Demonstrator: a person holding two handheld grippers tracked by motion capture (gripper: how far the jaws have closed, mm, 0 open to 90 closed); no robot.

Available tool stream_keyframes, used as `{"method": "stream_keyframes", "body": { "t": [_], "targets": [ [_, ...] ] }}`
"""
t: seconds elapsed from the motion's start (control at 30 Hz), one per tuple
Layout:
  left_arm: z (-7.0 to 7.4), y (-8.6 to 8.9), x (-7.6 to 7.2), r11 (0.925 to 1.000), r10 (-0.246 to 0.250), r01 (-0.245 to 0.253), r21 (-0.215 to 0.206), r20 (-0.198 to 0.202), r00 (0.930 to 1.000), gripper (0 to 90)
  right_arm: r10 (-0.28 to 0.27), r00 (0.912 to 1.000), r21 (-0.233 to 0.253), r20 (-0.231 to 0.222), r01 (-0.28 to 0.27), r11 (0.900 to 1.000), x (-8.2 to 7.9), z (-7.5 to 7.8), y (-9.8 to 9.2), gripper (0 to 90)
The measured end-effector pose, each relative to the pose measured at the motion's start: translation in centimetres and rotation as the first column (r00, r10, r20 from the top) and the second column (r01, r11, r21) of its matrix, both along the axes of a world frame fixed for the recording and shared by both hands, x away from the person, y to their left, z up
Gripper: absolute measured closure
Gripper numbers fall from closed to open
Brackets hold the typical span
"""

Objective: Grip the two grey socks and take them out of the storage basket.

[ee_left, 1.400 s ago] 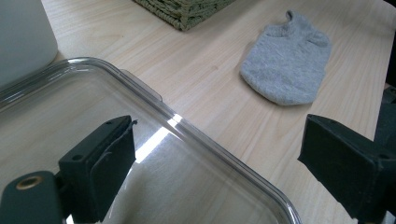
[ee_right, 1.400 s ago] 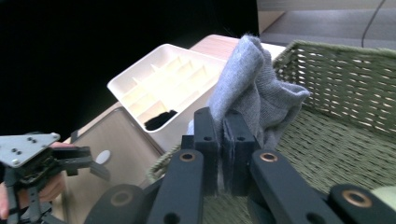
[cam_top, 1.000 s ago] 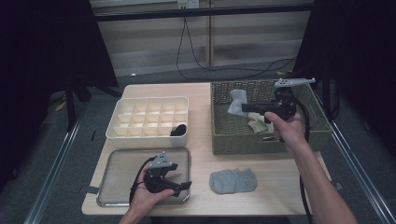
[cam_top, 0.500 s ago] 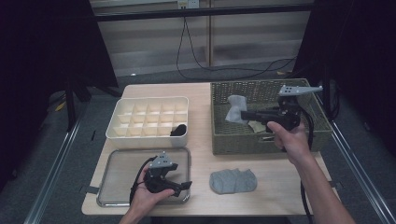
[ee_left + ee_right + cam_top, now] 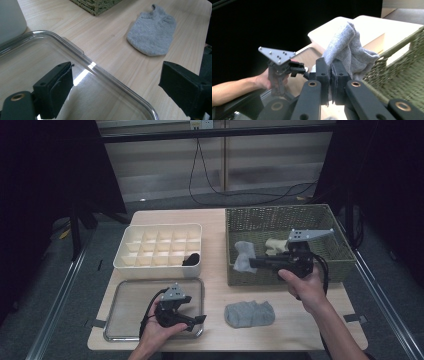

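Two soft grey knitted socks — one flat on the pale wooden table (image 5: 215, 227), one bunched (image 5: 243, 256) and crumpled. The right gripper (image 5: 256, 263) pinches it above the woven green basket (image 5: 280, 217); the left gripper (image 5: 197, 321) — jaws spread.

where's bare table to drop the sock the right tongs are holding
Bare wood lies between the grey sock on the table and the wicker basket, and right of that sock. The clear tray is bare but the left tongs hover there.

Right gripper (image 5: 331, 75): jaws closed together, pinching a grey knitted sock (image 5: 349, 50) that bunches upward above them. Woven green basket (image 5: 407, 72) at right. Cream compartment box (image 5: 364, 27) behind. Left gripper (image 5: 298, 68), hand-held, over the tray (image 5: 308, 56).
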State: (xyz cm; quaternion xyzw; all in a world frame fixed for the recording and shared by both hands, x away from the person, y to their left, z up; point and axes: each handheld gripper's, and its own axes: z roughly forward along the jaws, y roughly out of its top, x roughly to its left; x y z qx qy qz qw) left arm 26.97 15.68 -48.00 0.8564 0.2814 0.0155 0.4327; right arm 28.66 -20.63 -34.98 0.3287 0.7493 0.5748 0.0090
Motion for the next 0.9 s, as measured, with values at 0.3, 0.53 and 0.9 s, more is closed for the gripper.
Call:
{"method": "stream_keyframes", "body": {
  "t": [0.3,0.53,0.9],
  "targets": [
    [0.0,-0.2,-0.1,0.9998,-0.021,0.021,0.006,-0.004,0.9998,14.8,0.047,0.9978,-0.036,-0.047,-0.049,0.998,-1.8,-2.0,1.3,85.8],
    [0.0,-0.3,-0.3,0.9995,-0.032,0.032,0.006,0.001,0.9995,16.8,0.063,0.9932,-0.050,-0.098,-0.069,0.996,-2.5,-3.6,1.9,85.8],
    [0.0,-0.5,-0.4,0.9992,-0.040,0.040,0.006,0.006,0.9992,20.3,0.078,0.9840,-0.079,-0.161,-0.091,0.993,-2.9,-6.2,2.6,85.8]
  ]
}}
